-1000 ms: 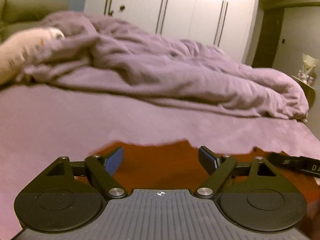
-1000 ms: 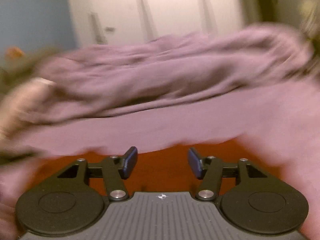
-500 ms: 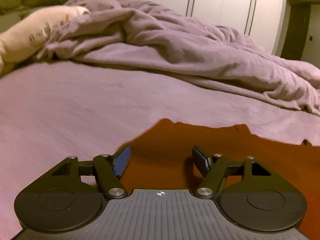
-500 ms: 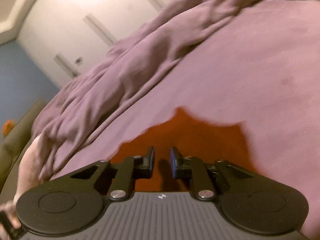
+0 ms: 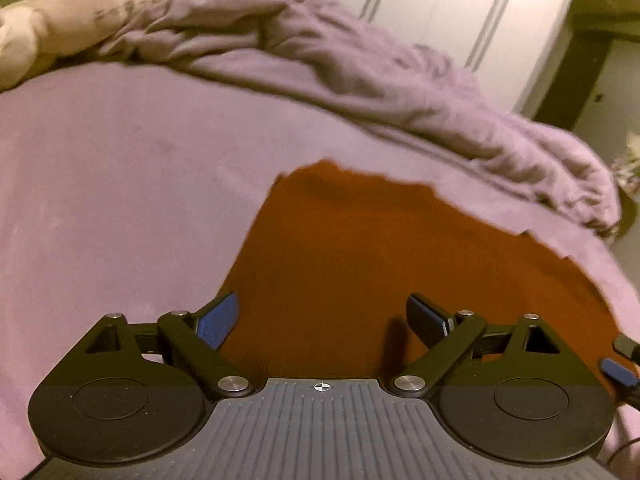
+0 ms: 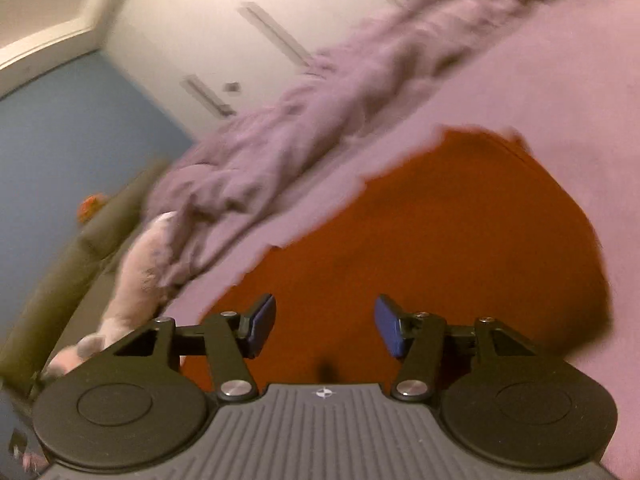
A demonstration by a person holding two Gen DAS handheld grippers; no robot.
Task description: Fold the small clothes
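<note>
the orange cloth (image 5: 360,264) lies flat on the bed (image 5: 120,184), straight ahead of and partly under both tongs. left tongs (image 5: 322,322) spread wide over its near left edge; right tongs (image 6: 325,326) spread over its middle, holding nothing. bare sheet beyond gives folding room before the rumpled blanket (image 5: 360,64).

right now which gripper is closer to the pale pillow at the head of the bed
Left, judging by side. The left gripper hangs open over the orange garment's left edge, on the pillow's side. The right gripper, also open, sits over the garment further right.
</note>
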